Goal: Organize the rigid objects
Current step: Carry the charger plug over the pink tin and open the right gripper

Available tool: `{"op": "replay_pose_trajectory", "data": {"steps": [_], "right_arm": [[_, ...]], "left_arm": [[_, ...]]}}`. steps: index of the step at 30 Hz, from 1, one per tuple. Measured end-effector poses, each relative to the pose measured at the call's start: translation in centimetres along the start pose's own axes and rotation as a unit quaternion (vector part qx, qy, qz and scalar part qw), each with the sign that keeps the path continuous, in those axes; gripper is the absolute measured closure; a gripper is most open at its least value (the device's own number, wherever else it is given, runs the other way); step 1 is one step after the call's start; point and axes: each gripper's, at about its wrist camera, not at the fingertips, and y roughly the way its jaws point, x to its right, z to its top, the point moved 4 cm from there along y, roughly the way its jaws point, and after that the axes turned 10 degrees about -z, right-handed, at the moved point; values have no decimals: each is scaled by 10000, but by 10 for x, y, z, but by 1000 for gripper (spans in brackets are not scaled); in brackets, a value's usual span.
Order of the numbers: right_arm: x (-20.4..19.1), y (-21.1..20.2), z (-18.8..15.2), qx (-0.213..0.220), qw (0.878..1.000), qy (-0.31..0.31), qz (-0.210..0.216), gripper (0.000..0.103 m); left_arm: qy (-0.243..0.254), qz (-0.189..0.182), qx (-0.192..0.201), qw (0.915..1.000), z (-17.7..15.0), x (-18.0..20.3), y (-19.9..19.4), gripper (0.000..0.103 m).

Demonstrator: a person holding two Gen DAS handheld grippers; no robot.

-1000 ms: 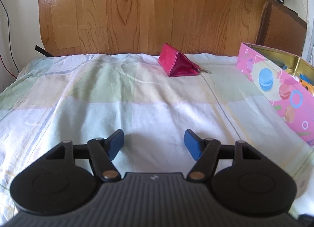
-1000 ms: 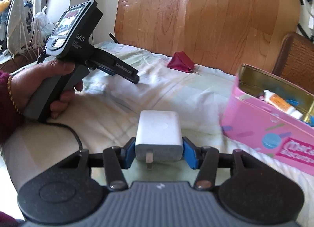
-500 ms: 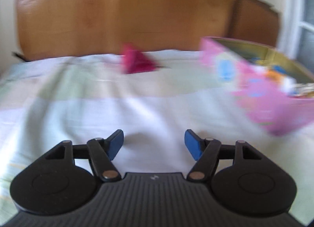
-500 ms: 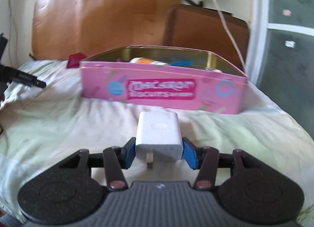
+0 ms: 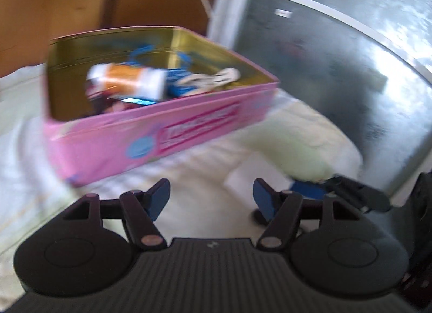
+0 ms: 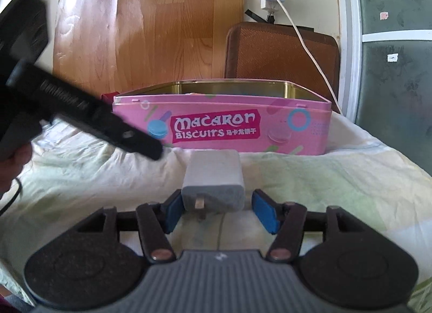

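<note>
While the pink rectangular metal biscuit tin (image 6: 221, 129) stands beyond on the pale bedsheet (image 6: 310, 177), the right gripper (image 6: 214, 209) is opening around the white plastic charger block (image 6: 213, 184). The left gripper (image 5: 212, 199) hangs empty, pads apart.

pink tin (image 6: 221, 126) | front label: "Macaron Biscuits"; Chinese characters beside it unreadable

The bed (image 6: 337, 177), covered by a wrinkled pale green-and-white sheet, carries an open rectangular pink metal biscuit tin (image 6: 224, 129). A white plastic plug adapter (image 6: 213, 177) lies on the sheet just in front of it.
</note>
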Motion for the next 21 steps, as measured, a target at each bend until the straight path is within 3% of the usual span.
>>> {"op": "replay_pose_trajectory", "data": {"steps": [6, 8, 11, 16, 21], "right_arm": [[3, -1, -3, 151, 9999, 4, 47, 46], [3, -2, -4, 205, 9998, -11, 53, 46], [3, -2, -4, 273, 9995, 22, 124, 54], [8, -12, 14, 681, 9976, 143, 8, 54], [13, 7, 62, 998, 9947, 248, 77, 54]], "left_arm": [[-84, -307, -286, 9991, 6, 14, 34, 35], [-173, -402, -356, 9984, 4, 17, 39, 41], [-278, -422, -330, 9982, 4, 17, 44, 41], [-254, -528, 77, 9983, 22, 26, 26, 42], [123, -279, 601, 9977, 63, 26, 12, 42]]}}
